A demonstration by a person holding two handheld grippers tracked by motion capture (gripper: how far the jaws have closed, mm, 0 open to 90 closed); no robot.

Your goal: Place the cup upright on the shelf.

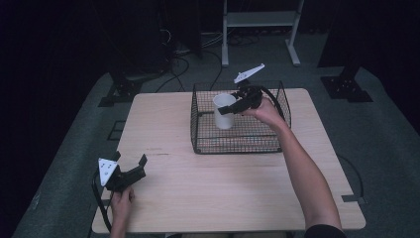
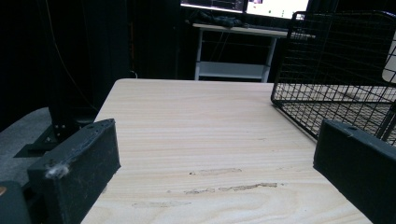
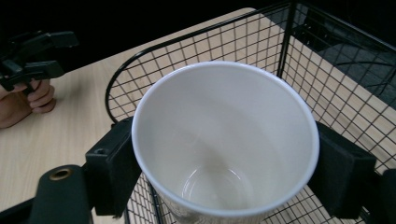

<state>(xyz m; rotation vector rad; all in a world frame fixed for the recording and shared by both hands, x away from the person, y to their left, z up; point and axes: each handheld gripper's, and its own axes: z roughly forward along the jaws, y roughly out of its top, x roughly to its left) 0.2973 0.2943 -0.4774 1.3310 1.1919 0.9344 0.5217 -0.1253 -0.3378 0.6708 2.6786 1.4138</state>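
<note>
Over on the left, the left gripper [image 1: 130, 167] rests near the table [image 1: 208, 188] edge, jaws wide apart and empty. Moving right, the right gripper [image 1: 234, 106] is clamped on the white cup [image 1: 224, 111], upright inside the wire basket [image 1: 233, 147]. Judging by that, the carry looks done; only setting down and releasing remain.

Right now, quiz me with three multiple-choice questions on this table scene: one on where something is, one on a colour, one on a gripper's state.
1. Where is the cup?
A. inside the wire basket
B. on the floor
C. by the left gripper

2. What colour is the cup?
A. red
B. white
C. blue

3. How is the right gripper?
A. open, holding nothing
B. lying on the table
C. shut on the cup

Answers: 1 A, mesh walls surround it; 2 B, it is plain white inside and out; 3 C, both jaws press its sides.
</note>
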